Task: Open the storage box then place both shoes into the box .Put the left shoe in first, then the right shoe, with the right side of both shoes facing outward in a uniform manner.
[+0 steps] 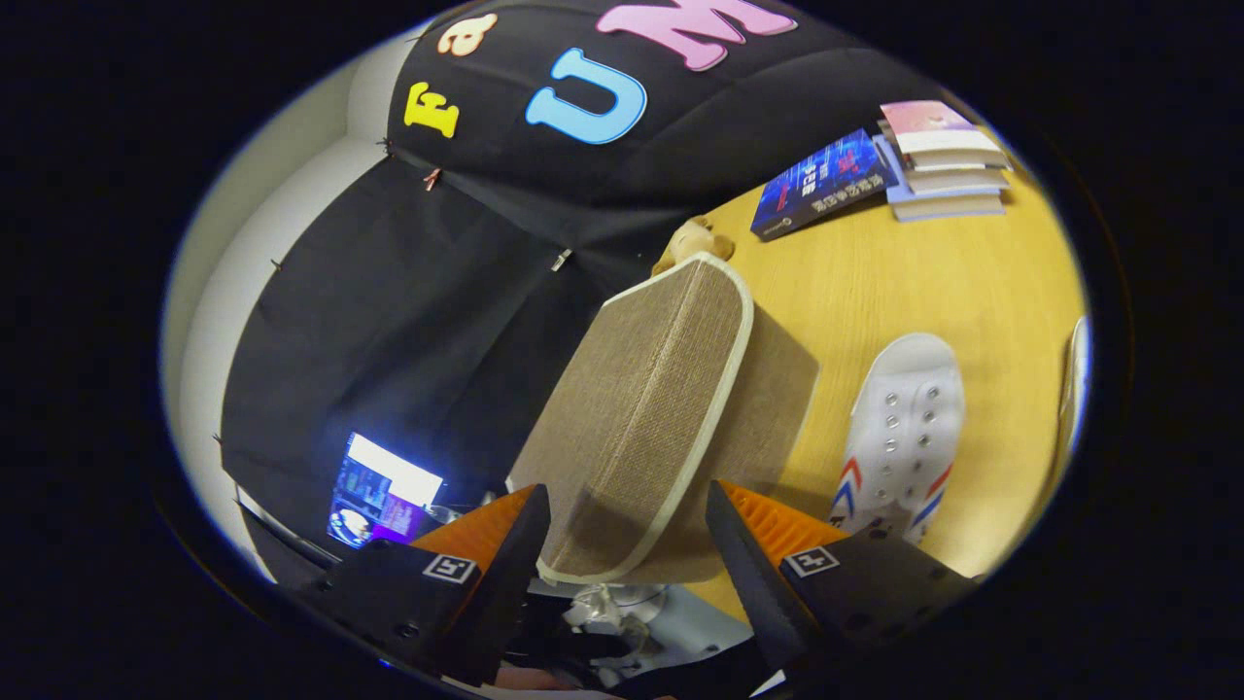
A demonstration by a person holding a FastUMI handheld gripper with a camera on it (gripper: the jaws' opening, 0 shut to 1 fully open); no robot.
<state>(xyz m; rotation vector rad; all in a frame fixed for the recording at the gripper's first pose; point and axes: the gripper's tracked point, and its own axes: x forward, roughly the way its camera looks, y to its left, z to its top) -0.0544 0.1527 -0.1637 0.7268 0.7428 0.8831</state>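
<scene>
The storage box (777,389) is beige woven fabric and stands on the wooden table (875,282). Its cream-trimmed lid (646,408) runs away from me, and its near end lies between my fingers. My gripper (622,506) holds that end: both fingertips touch the lid's edges, one on each side. The whole scene appears strongly tilted. A white lace-less shoe (899,437) with red and blue stripes lies on the table just right of the box, beyond my right finger. A second white shape (1074,379), probably the other shoe, lies farther right and is mostly cut off.
Behind the box sits a small tan plush toy (692,243). At the far side of the table lie a blue book (821,185) and a stack of books (948,160). A lit screen (379,491) glows beyond my left finger, off the table.
</scene>
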